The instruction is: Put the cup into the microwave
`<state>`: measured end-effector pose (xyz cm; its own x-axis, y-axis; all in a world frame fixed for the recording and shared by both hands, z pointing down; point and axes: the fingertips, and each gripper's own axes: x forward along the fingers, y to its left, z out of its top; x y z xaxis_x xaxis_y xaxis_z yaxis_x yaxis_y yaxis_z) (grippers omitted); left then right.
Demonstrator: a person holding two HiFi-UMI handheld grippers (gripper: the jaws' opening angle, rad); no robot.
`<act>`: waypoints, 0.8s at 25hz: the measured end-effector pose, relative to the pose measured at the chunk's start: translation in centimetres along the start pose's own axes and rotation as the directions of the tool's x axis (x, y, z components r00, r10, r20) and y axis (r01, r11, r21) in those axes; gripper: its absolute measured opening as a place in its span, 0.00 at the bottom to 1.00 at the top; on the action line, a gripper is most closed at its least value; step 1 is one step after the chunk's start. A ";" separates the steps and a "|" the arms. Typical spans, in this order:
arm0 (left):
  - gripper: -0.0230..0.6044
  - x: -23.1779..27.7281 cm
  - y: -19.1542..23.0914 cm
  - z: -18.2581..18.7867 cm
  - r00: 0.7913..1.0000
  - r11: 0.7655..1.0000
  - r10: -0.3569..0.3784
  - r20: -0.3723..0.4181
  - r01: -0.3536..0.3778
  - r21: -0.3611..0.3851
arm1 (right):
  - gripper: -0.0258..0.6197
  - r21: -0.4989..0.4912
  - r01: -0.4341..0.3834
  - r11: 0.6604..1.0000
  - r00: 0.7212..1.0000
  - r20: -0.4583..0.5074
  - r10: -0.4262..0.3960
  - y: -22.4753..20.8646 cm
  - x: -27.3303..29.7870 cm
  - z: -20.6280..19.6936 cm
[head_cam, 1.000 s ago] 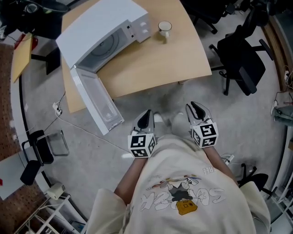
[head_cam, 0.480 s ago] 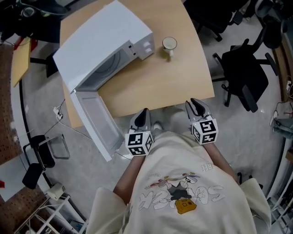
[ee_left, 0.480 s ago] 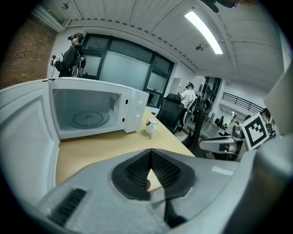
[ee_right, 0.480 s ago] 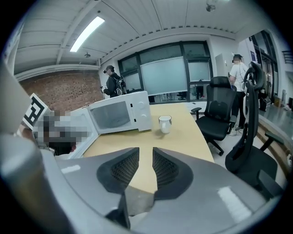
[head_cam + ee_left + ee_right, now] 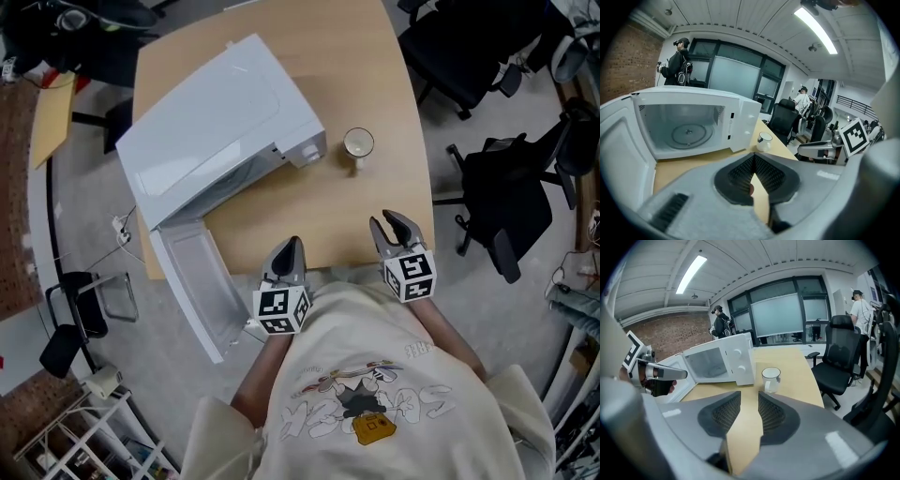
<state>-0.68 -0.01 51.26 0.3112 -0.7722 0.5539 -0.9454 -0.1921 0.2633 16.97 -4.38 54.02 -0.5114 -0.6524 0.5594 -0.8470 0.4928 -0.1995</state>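
A white cup (image 5: 357,144) (image 5: 771,379) (image 5: 764,140) stands upright on the wooden table (image 5: 375,75), just right of the white microwave (image 5: 220,122) (image 5: 689,126). The microwave door (image 5: 192,281) hangs open past the table's near-left edge, and the glass turntable inside is bare. My left gripper (image 5: 290,247) (image 5: 753,158) is at the table's near edge, shut with nothing in it. My right gripper (image 5: 388,223) (image 5: 749,401) hovers over the near edge, short of the cup. Its jaws are opening, with a narrow gap and nothing between them.
Black office chairs (image 5: 511,197) stand right of the table, one more (image 5: 459,52) at the far right corner. A cable (image 5: 127,239) runs across the floor left of the open door. People stand in the background (image 5: 677,63).
Both grippers have travelled forward from over the floor to the table's near edge, closer to the cup and microwave. The right jaws have spread slightly.
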 end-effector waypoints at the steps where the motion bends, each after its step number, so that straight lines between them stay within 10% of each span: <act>1: 0.04 0.3 0.4 0.2 1.000 1.000 0.002 -0.001 -0.002 -0.003 | 0.24 -0.007 0.002 1.000 1.000 0.000 -0.002 -0.1 0.6 0.3; 12: 0.04 0.4 2.8 1.7 0.999 0.999 0.035 0.013 -0.035 -0.019 | 0.61 -0.164 0.094 0.982 0.992 0.095 -0.079 -3.1 8.8 3.3; 20: 0.04 -2.2 4.9 1.6 0.989 0.989 0.144 0.028 -0.142 -0.047 | 0.67 -0.169 0.128 0.977 0.989 0.098 -0.113 -6.5 15.9 3.8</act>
<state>-6.11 -0.18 50.07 0.1693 -0.8085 0.5637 -0.9744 -0.0514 0.2190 13.81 -20.14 61.10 -0.4244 -0.7571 0.4967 -0.8685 0.4955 0.0130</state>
